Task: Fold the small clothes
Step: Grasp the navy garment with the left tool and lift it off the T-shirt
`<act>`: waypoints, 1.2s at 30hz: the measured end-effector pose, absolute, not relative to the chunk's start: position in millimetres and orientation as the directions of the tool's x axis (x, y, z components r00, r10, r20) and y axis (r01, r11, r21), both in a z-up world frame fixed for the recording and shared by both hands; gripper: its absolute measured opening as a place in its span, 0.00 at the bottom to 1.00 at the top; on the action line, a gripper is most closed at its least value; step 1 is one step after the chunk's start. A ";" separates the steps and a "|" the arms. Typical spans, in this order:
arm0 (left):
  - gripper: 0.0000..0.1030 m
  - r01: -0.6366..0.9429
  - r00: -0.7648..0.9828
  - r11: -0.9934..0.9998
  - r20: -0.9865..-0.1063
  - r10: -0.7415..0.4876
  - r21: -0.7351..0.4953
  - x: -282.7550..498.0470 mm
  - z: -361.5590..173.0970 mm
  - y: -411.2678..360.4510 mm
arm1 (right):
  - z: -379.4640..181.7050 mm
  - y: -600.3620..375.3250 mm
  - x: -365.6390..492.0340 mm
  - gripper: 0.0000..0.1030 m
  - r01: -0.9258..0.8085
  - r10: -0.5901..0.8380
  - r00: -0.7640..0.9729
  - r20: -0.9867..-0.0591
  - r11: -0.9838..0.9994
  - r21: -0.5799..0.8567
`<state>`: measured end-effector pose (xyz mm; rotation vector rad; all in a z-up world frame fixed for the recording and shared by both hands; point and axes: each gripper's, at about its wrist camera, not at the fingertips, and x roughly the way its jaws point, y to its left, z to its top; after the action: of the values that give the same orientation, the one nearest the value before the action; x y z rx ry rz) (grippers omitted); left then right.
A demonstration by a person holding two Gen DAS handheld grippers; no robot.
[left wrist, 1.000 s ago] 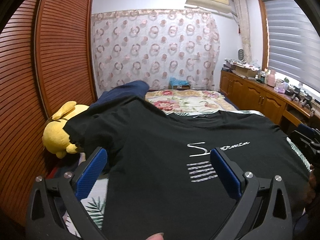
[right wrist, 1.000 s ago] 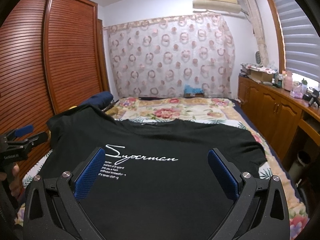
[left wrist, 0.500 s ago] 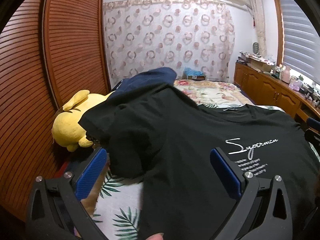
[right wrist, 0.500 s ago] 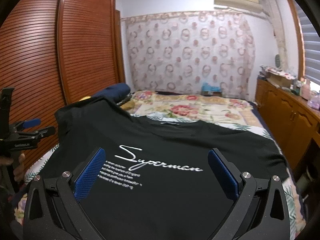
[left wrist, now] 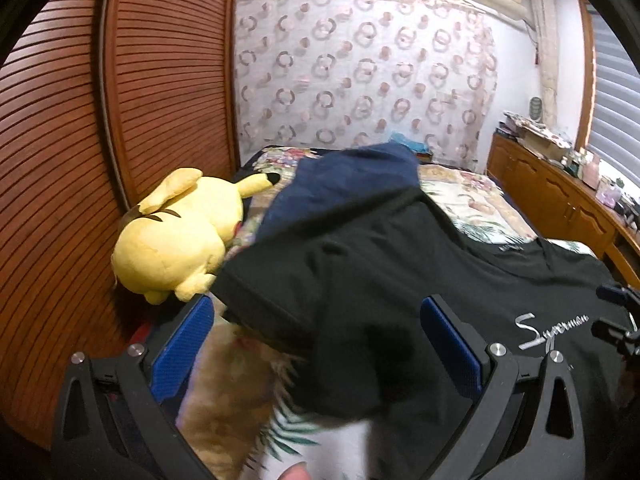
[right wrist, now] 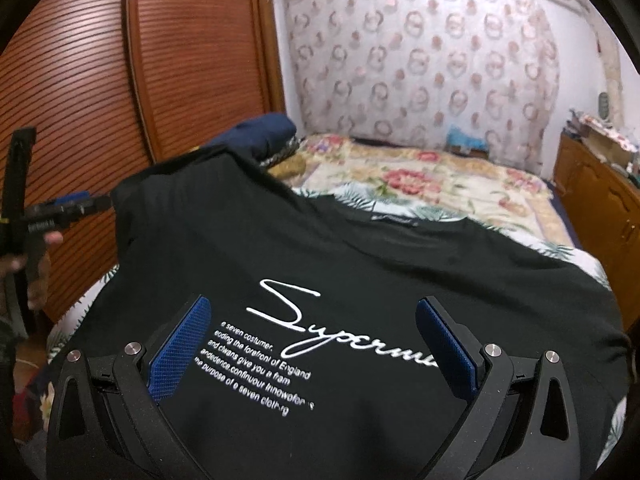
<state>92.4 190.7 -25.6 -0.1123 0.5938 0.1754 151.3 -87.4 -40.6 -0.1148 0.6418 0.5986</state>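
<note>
A black T-shirt [right wrist: 360, 256] with white "Superman" script lies spread face up on the bed. My right gripper [right wrist: 312, 344] hovers open just over its chest print, nothing between the blue pads. In the left wrist view the same shirt [left wrist: 400, 256] fills the middle, and its left sleeve [left wrist: 280, 292] lies in front of my left gripper [left wrist: 316, 344], which is open and holds nothing. The left gripper [right wrist: 68, 210] also shows at the shirt's left edge in the right wrist view, held by a hand. The right gripper's tips [left wrist: 616, 316] peek in at the far right.
A yellow plush toy [left wrist: 176, 240] lies against the louvred wooden wardrobe doors [left wrist: 80, 140], beside the sleeve. A navy garment [left wrist: 352, 176] is heaped behind the shirt's shoulder. The floral bedspread [right wrist: 440, 180] stretches to the curtain. Wooden cabinets [left wrist: 560, 196] line the right side.
My left gripper has swung left, from over the chest print to the left sleeve and plush toy. My right gripper has dropped closer to the print and turned slightly left.
</note>
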 end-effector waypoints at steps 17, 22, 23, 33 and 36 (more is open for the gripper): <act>0.35 -0.217 0.778 0.967 -0.623 0.087 -0.136 124.5 -45.4 246.0 | -61.6 -71.1 200.1 1.00 -0.592 0.527 0.535 -0.660 0.792 0.153; 0.03 -0.208 0.809 0.973 -0.577 0.114 -0.100 111.3 -35.3 239.6 | -62.1 -75.2 200.4 1.00 -0.588 0.530 0.535 -0.658 0.793 0.161; 0.03 -0.197 0.810 0.976 -0.576 0.111 -0.090 110.7 -33.6 236.8 | -61.6 -75.7 200.1 1.00 -0.587 0.530 0.538 -0.656 0.794 0.160; 0.00 -0.096 0.841 0.991 -0.540 0.030 -0.095 109.3 -0.3 210.0 | -60.2 -82.8 200.7 1.00 -0.574 0.530 0.550 -0.646 0.801 0.169; 0.00 -0.026 0.855 0.991 -0.517 -0.045 -0.129 121.2 18.3 195.2 | -57.7 -87.8 202.4 1.00 -0.565 0.528 0.560 -0.638 0.807 0.171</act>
<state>121.2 195.2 18.3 -0.1336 0.5461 -0.0103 202.4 -87.8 -57.7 -0.0548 0.7327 0.6448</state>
